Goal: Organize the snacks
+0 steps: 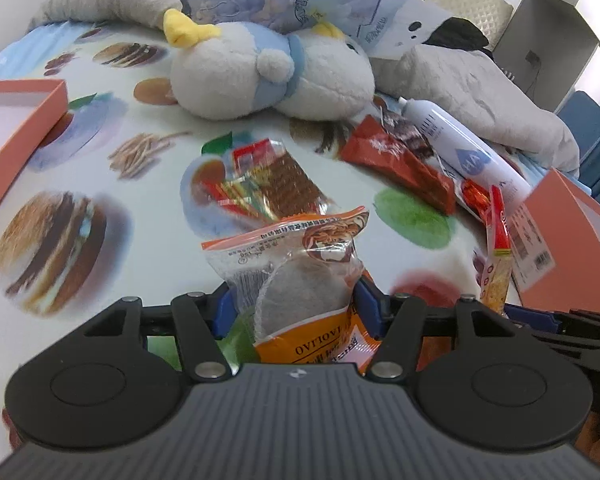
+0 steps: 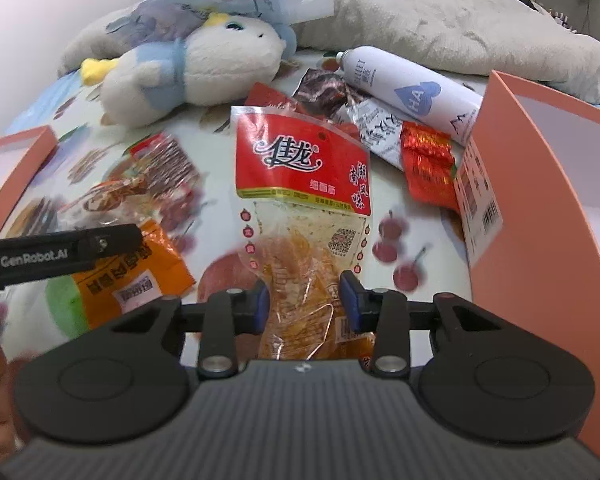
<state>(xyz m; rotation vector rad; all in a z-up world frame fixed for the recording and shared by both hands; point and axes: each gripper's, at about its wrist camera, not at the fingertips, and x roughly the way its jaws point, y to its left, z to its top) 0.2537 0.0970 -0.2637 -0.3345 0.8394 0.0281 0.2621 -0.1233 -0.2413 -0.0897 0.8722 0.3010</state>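
Observation:
My left gripper is shut on an orange snack packet with a clear window, held up above the bed; the packet also shows in the right wrist view. My right gripper is shut on a red-topped packet of yellow strips, also seen edge-on in the left wrist view. Loose on the printed sheet lie a striped wafer-like packet, a dark red packet and a small red foil packet.
An orange box stands at the right and an orange lid or tray at the left. A white spray bottle, a plush toy, a grey pillow and a paper bag lie behind the snacks.

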